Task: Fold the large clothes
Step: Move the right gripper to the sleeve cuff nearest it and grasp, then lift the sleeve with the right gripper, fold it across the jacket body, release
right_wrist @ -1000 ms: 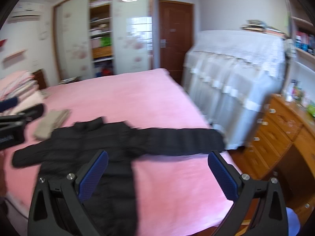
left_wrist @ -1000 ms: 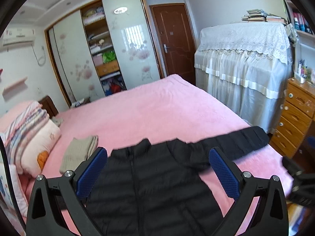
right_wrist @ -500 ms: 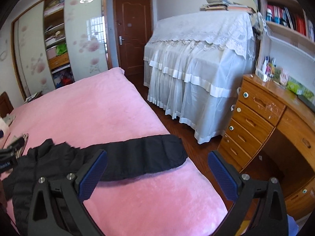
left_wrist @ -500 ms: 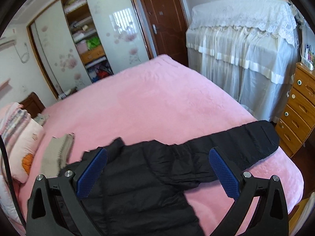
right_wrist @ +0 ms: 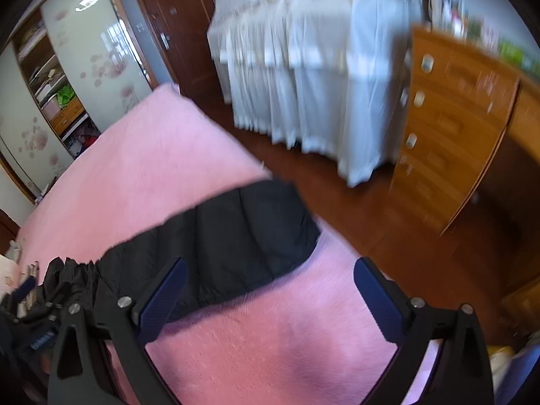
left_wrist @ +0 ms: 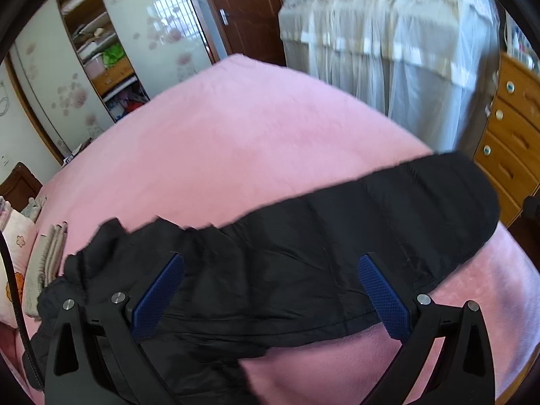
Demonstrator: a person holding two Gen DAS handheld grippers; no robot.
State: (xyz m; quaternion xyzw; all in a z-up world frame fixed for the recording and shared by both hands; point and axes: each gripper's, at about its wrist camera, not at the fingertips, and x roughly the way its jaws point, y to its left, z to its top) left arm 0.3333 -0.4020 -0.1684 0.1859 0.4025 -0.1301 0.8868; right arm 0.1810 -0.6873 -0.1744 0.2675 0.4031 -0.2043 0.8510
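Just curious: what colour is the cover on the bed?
Plain pink bed cover, a soft fleecy fabric. The left wrist view shows it best.

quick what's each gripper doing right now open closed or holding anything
Left gripper: open, holding nothing, over the black jacket.
Right gripper: jaws wide but closing, nothing gripped, over the jacket's sleeve and the pink bed.

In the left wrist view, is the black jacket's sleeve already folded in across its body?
No. The black jacket's sleeve lies stretched straight out across the pink bed cover, with its cuff near the bed's edge.
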